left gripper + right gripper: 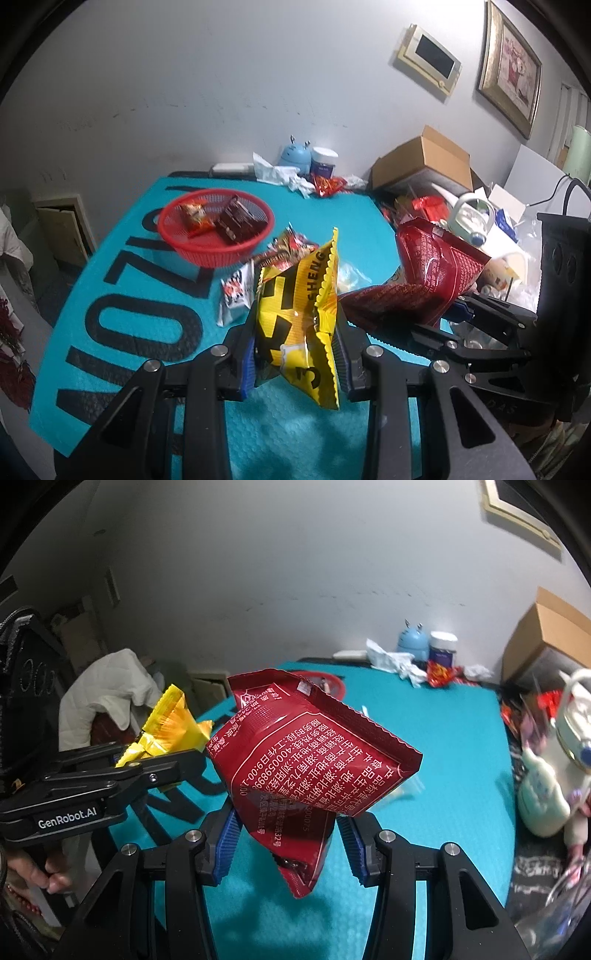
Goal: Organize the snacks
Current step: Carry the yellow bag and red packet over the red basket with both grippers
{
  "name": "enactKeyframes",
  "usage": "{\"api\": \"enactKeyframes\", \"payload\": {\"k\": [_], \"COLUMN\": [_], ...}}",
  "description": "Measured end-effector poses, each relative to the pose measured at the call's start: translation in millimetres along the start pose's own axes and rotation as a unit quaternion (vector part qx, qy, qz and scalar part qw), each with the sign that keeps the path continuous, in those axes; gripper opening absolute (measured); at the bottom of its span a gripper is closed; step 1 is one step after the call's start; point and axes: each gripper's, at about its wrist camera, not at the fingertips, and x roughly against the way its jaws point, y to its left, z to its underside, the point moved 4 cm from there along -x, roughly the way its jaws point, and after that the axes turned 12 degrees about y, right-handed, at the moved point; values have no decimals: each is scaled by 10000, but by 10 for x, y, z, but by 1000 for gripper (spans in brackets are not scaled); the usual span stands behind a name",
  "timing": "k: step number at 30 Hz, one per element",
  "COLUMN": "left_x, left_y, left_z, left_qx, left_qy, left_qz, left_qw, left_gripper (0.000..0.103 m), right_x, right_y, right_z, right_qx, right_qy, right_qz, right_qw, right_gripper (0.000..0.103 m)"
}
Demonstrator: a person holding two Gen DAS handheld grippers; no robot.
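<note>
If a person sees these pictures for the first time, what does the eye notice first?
Two snack bags held above the teal mat: a yellow bag in the left gripper, and a dark red bag in the right gripper. Behind them stands a red basket with two snacks inside.

The left gripper (295,354) points forward and downward, its blue-padded jaws closed tight on the lower part of a yellow snack packet (299,314), which stands up between them, lifted off the surface. The right gripper (286,843), just to its right and angled much the same, has its jaws pressed against the narrow bottom end of a dark red snack bag (306,760), carrying it in the air. A person's hand (33,871) grips the left gripper's handle from below.
</note>
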Motion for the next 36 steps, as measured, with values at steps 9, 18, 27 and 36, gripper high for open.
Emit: {"api": "enactKeyframes", "payload": {"k": [9, 18, 27, 36], "left_x": [23, -1, -129, -325], "left_y": [158, 272, 420, 702], "left_z": [-320, -759, -1216, -1605], "left_qx": [-10, -152, -288, -182], "left_qy": [-232, -497, -744, -841], "left_qz": [17, -23, -244, -425], "left_qw": [9997, 9986, 9965, 9954], "left_gripper": [33, 33, 33, 33], "right_x": [-70, -166, -286, -509], "right_y": [61, 5, -62, -108], "right_z": [-377, -789, -1246, -1655], "right_qx": [201, 328, 479, 591], "right_qy": [-105, -191, -358, -518], "right_qz": [33, 72, 140, 191], "right_qw": [9997, 9993, 9981, 9967], "right_gripper": [49, 49, 49, 49]}}
